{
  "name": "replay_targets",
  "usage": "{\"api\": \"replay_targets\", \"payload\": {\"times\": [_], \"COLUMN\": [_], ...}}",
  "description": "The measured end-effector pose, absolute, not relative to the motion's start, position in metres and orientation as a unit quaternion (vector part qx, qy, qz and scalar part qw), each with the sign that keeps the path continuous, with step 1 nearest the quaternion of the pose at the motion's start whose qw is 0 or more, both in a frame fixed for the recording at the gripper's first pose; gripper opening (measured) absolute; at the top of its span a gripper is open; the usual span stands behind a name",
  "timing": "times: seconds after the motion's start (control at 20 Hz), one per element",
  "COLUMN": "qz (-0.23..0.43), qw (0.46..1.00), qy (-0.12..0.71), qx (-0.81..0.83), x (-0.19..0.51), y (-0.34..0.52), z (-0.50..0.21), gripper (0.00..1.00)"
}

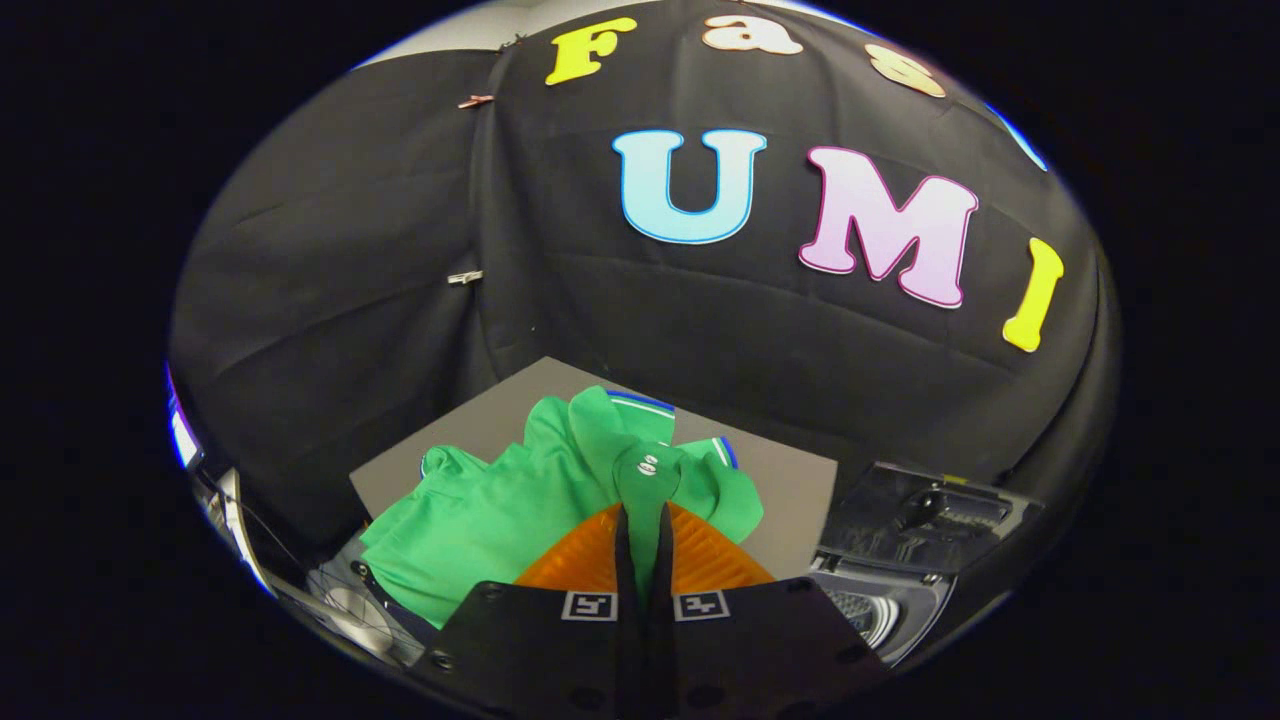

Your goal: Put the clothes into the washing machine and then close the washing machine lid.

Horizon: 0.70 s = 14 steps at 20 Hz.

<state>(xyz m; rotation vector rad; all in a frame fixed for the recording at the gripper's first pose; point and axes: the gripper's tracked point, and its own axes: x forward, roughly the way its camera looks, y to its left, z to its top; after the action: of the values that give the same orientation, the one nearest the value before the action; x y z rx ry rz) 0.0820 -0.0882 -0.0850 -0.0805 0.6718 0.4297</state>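
Observation:
A green polo shirt [480, 520] with white and blue trim hangs bunched up just ahead of my fingers, above a grey tabletop [795, 490]. My gripper [645, 530] is shut on a fold of the shirt by its button placket, and green cloth shows pinched between both fingers. The shirt's lower part drapes down to the left of the fingers. To the right of the fingers and lower stands the washing machine [885, 605], with its dark lid [920, 515] raised open and part of the pale drum rim showing.
The black cloth wall closes in behind and on both sides of the grey tabletop. Below the shirt on the left lies a round wire-like object [350, 605], partly hidden.

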Motion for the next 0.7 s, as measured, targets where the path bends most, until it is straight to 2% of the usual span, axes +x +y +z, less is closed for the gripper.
{"api": "replay_targets", "payload": {"times": [0.1, 0.25, 0.7], "qz": [0.219, 0.199, 0.191], "qw": [0.919, 0.925, 0.924], "qy": [0.328, 0.322, 0.329], "qx": [-0.021, 0.030, 0.040], "x": [0.080, 0.086, 0.106], "y": [-0.119, -0.175, -0.302], "z": [-0.083, -0.082, -0.110], "gripper": [0.06, 0.06, 0.06]}}
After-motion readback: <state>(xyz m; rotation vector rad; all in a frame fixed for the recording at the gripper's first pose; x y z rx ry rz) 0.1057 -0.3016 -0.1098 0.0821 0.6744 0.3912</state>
